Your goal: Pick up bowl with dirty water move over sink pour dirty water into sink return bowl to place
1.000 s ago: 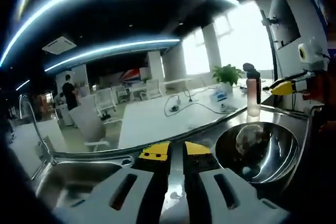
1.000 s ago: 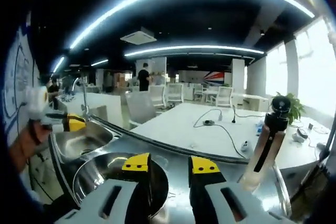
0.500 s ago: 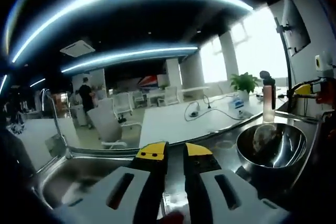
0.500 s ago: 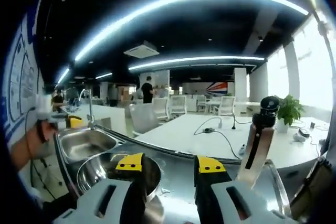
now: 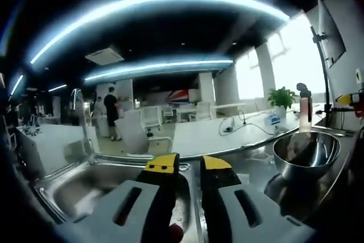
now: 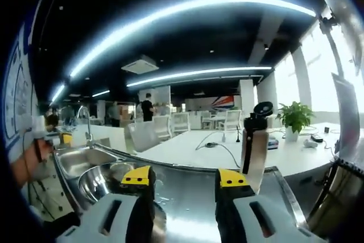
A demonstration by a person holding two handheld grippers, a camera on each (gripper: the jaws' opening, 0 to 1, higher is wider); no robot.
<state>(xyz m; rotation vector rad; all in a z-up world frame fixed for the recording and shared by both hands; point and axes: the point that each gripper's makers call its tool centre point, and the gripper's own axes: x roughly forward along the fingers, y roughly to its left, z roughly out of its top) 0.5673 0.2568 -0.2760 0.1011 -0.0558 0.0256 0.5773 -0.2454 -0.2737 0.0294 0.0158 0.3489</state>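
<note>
1. Bowl (image 5: 306,156) in left gripper view: steel, upright on the steel surface (image 5: 250,163), well right of the left gripper (image 5: 183,164) and apart from its fingers. Murky content visible inside; level hard to judge.
2. Left gripper fingers: narrow gap, yellow tips nearly together, nothing between them. They point over the near rim of the sink (image 5: 79,186), which lies just left of and under the tips.
3. Faucet (image 5: 84,120) stands at the back of the sink, left of the fingers.
4. Bowl (image 6: 105,180) in right gripper view: low left, partly hidden behind the left finger of the right gripper (image 6: 185,177); not between the fingers, no contact seen.
5. Right gripper fingers: wide apart, bare surface (image 6: 187,197) between the tips, holding nothing.
6. Sink (image 6: 85,160) lies beyond the bowl on the left, faucet (image 6: 86,122) behind it.
7. Bottle (image 6: 254,146) with dark cap stands upright on the surface just right of the right finger tip; same bottle (image 5: 305,112) in left gripper view behind the bowl.
8. Potted plant (image 6: 294,119) on the white table (image 6: 227,155) beyond.
</note>
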